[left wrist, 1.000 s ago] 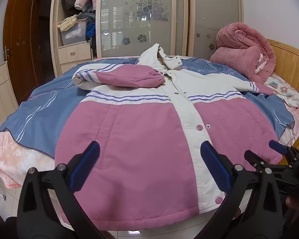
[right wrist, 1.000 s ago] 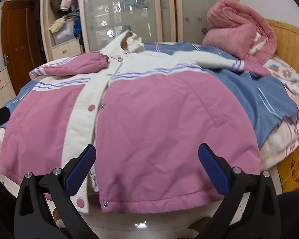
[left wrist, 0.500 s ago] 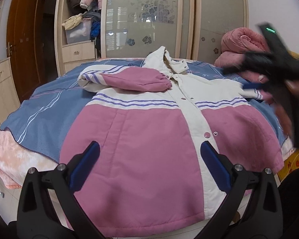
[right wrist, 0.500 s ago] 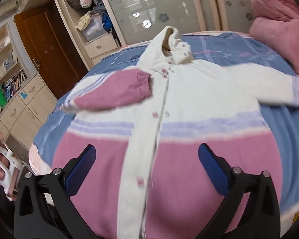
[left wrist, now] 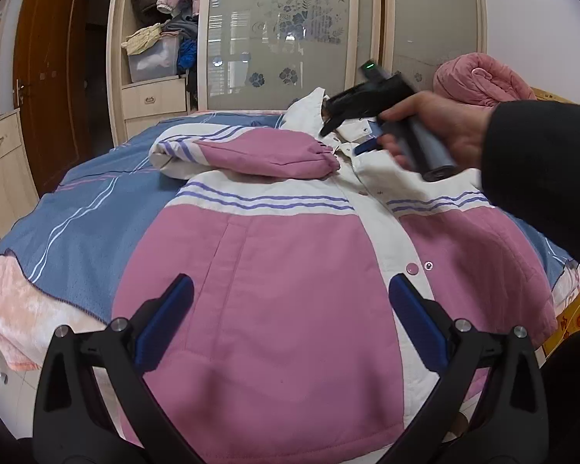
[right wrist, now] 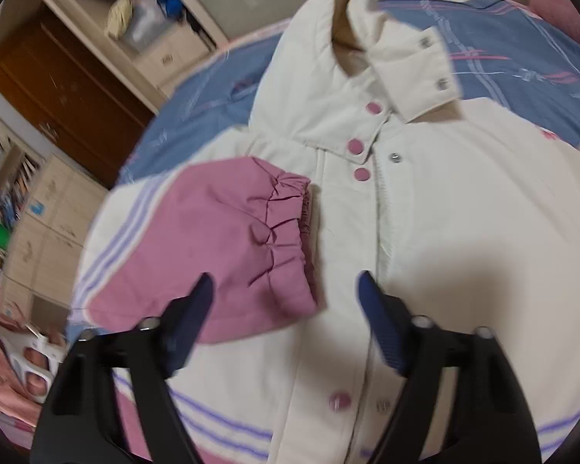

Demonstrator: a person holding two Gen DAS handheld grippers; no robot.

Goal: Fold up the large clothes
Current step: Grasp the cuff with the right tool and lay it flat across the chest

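Pink-and-cream padded jacket with purple stripes (left wrist: 290, 270) lies front up, flat on the bed with the blue striped blanket (left wrist: 77, 208). Its hem hangs at the near bed edge; its collar (right wrist: 402, 65) points toward the wardrobe. One pink sleeve with an elastic cuff (right wrist: 228, 239) is folded across the chest, cuff end just beside the snap placket. The other sleeve is hidden behind the person's arm in the left wrist view.

Left tongs (left wrist: 290, 321) hover over the jacket's lower front near the hem, jaws wide apart, nothing between them, pads clear of the fabric. Right tongs (right wrist: 286, 321) are above the chest, pointing down at the folded cuff; the jaws have just been closing partway and now stand apart, with the cuff edge seen between the fingers but not pinched. The right hand (left wrist: 444, 131) in a dark sleeve holds the handle above the collar area.

Open room: bare blue blanket on the left of the jacket out to the bed edge, plus a strip beyond the collar. On the right a rolled pink quilt (left wrist: 483, 85) sits by the wooden headboard.

Containers: open wardrobe shelf holds a clear plastic storage box (left wrist: 150, 60) with a yellowish cloth draped on top and dark clothes beside it; the box's contents can't be made out. Drawers below are shut.
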